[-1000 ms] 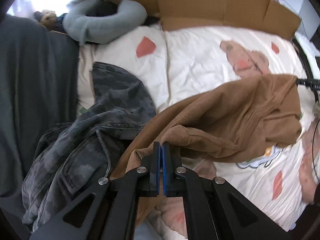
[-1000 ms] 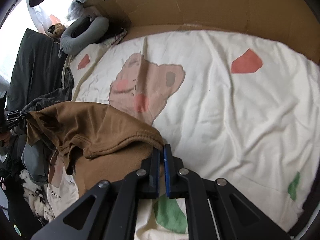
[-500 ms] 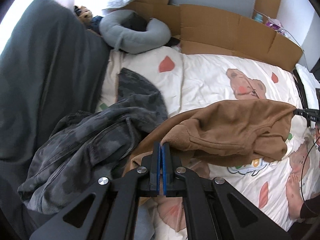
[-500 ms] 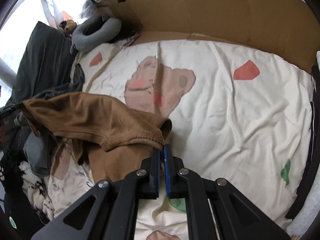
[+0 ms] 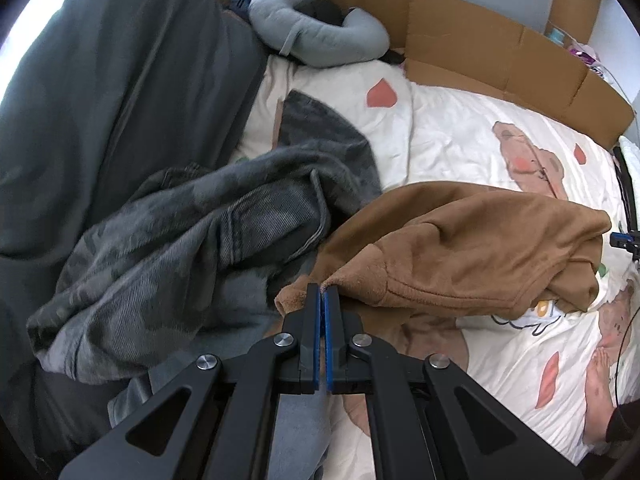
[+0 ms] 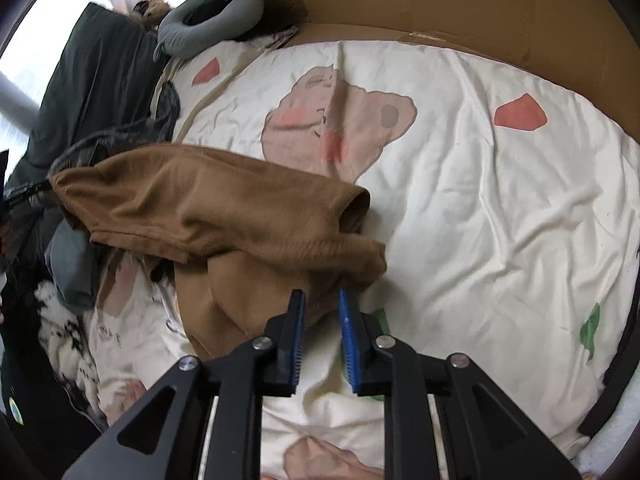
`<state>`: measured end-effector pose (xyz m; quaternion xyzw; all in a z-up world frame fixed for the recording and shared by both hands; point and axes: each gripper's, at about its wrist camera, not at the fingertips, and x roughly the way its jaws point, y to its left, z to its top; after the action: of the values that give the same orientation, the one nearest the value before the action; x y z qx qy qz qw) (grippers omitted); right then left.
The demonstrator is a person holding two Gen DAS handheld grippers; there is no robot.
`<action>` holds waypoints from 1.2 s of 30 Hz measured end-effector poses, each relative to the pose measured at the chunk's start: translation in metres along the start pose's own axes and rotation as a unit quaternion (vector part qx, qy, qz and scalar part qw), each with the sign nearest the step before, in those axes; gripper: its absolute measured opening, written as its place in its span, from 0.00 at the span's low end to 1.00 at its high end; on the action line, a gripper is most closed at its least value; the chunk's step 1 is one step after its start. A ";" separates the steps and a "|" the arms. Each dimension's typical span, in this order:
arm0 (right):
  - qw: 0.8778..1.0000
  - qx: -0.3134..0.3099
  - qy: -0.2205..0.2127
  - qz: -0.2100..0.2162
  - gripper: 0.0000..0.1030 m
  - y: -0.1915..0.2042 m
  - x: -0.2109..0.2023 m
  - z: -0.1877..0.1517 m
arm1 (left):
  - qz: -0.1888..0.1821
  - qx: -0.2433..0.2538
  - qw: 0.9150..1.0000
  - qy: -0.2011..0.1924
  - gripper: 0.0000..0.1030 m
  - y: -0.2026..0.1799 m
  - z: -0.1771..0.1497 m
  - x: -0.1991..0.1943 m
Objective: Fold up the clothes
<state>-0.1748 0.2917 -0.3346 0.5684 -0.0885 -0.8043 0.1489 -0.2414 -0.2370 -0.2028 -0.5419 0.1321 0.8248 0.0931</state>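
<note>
The brown garment lies bunched on the cream bear-print bedsheet, beside the grey camouflage jacket. The left gripper is clenched on one fuzzy edge of the brown garment. The right gripper is released, its fingers apart around the garment's other end.

L wrist cam faces right, R wrist cam faces left, both close, sharing brown garment, bedsheet
</note>
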 end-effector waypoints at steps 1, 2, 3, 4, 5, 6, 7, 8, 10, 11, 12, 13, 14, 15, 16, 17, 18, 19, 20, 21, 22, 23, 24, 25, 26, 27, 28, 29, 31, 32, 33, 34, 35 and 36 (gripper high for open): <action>1.000 -0.008 0.006 -0.005 0.19 0.000 0.000 0.000 | 0.001 -0.002 1.000 0.002 0.01 0.002 -0.002 0.001; 1.000 -0.017 0.011 -0.010 0.21 0.000 0.000 0.000 | 0.002 -0.004 1.000 0.003 0.01 0.003 -0.005 0.003; 0.999 -0.027 0.014 -0.015 0.23 -0.001 0.000 0.000 | 0.003 -0.006 1.000 0.005 0.01 0.005 -0.007 0.004; 0.999 -0.037 0.016 -0.019 0.25 -0.002 -0.001 0.000 | 0.004 -0.009 1.000 0.006 0.01 0.007 -0.010 0.005; 0.998 -0.047 0.018 -0.023 0.28 -0.002 -0.002 0.001 | 0.005 -0.011 1.000 0.008 0.01 0.008 -0.012 0.006; 0.998 -0.055 0.020 -0.027 0.31 -0.003 -0.003 0.002 | 0.007 -0.013 1.000 0.009 0.01 0.010 -0.014 0.008; 0.997 -0.062 0.021 -0.029 0.32 -0.004 -0.003 0.003 | 0.008 -0.014 1.000 0.009 0.01 0.011 -0.015 0.007; 0.997 -0.068 0.024 -0.031 0.33 -0.005 -0.002 0.005 | 0.009 -0.015 1.000 0.009 0.01 0.013 -0.015 0.007; 0.996 -0.080 0.029 -0.034 0.33 -0.007 0.000 0.008 | 0.012 -0.018 1.000 0.007 0.01 0.016 -0.016 0.005; 0.995 -0.088 0.032 -0.036 0.33 -0.008 0.002 0.010 | 0.014 -0.020 1.000 0.006 0.01 0.018 -0.016 0.005; 0.994 -0.097 0.036 -0.037 0.33 -0.008 0.003 0.011 | 0.016 -0.022 1.000 0.005 0.01 0.020 -0.016 0.004; 0.993 -0.104 0.039 -0.037 0.33 -0.008 0.004 0.012 | 0.017 -0.024 1.000 0.004 0.01 0.022 -0.016 0.003; 0.992 -0.114 0.041 -0.037 0.33 -0.007 0.005 0.013 | 0.019 -0.026 0.999 0.003 0.01 0.024 -0.016 0.002; 0.991 -0.125 0.044 -0.037 0.33 -0.006 0.005 0.015 | 0.021 -0.028 0.999 0.002 0.01 0.026 -0.016 0.001; 0.989 -0.136 0.046 -0.036 0.33 -0.004 0.006 0.016 | 0.023 -0.030 0.999 0.001 0.01 0.028 -0.016 0.001; 0.987 -0.149 0.049 -0.037 0.33 -0.001 0.007 0.018 | 0.023 -0.031 0.999 0.000 0.01 0.030 -0.016 0.000; 0.984 -0.167 0.052 -0.038 0.33 0.002 0.007 0.020 | 0.024 -0.032 0.999 -0.001 0.01 0.031 -0.015 0.000; 0.981 -0.181 0.055 -0.040 0.33 0.005 0.008 0.022 | 0.025 -0.033 0.999 -0.002 0.01 0.032 -0.014 -0.001; 0.979 -0.193 0.058 -0.042 0.33 0.006 0.008 0.025 | 0.026 -0.035 0.999 -0.003 0.01 0.033 -0.014 -0.001; 0.976 -0.204 0.061 -0.044 0.33 0.008 0.009 0.027 | 0.027 -0.037 0.999 -0.004 0.01 0.034 -0.013 -0.001; 0.973 -0.215 0.064 -0.045 0.33 0.009 0.010 0.030 | 0.027 -0.039 0.999 -0.005 0.01 0.035 -0.013 -0.001; 0.972 -0.222 0.067 -0.044 0.33 0.010 0.011 0.033 | 0.028 -0.040 0.999 -0.006 0.01 0.036 -0.012 -0.002; 0.970 -0.229 0.071 -0.041 0.33 0.011 0.012 0.037 | 0.029 -0.042 0.999 -0.008 0.01 0.038 -0.011 -0.002; 0.968 -0.237 0.077 -0.036 0.33 0.012 0.014 0.040 | 0.030 -0.044 0.999 -0.009 0.01 0.039 -0.011 -0.002; 0.964 -0.249 0.083 -0.034 0.33 0.015 0.016 0.042 | 0.030 -0.044 0.999 -0.009 0.01 0.039 -0.010 -0.002; 0.960 -0.262 0.088 -0.034 0.33 0.018 0.018 0.043 | 0.031 -0.044 0.998 -0.010 0.01 0.039 -0.010 -0.002; 0.957 -0.272 0.094 -0.034 0.33 0.019 0.019 0.044 | 0.031 -0.043 0.999 -0.011 0.01 0.038 -0.009 -0.003; 0.954 -0.280 0.100 -0.032 0.33 0.021 0.021 0.045 | 0.032 -0.042 0.999 -0.012 0.01 0.038 -0.009 -0.003; 0.948 -0.296 0.111 -0.029 0.33 0.024 0.024 0.047 | 0.032 -0.041 0.999 -0.012 0.01 0.038 -0.008 -0.002; 0.946 -0.303 0.116 -0.029 0.33 0.025 0.025 0.048 | 0.032 -0.042 0.999 -0.012 0.01 0.038 -0.009 -0.001; 0.943 -0.310 0.121 -0.029 0.33 0.026 0.027 0.048 | 0.031 -0.043 0.999 -0.011 0.01 0.039 -0.009 0.000; 0.939 -0.318 0.128 -0.030 0.33 0.027 0.029 0.048 | 0.031 -0.045 0.998 -0.011 0.01 0.040 -0.010 0.001; 0.934 -0.328 0.135 -0.032 0.33 0.028 0.031 0.048 | 0.030 -0.046 0.998 -0.011 0.01 0.040 -0.010 0.002; 0.930 -0.337 0.143 -0.033 0.33 0.029 0.034 0.047 | 0.029 -0.046 0.998 -0.010 0.01 0.040 -0.011 0.002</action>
<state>-0.2253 0.2516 -0.3396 0.5960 0.2292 -0.7017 0.3160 -0.2449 -0.2783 -0.2044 -0.5330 0.1094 0.8378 0.0454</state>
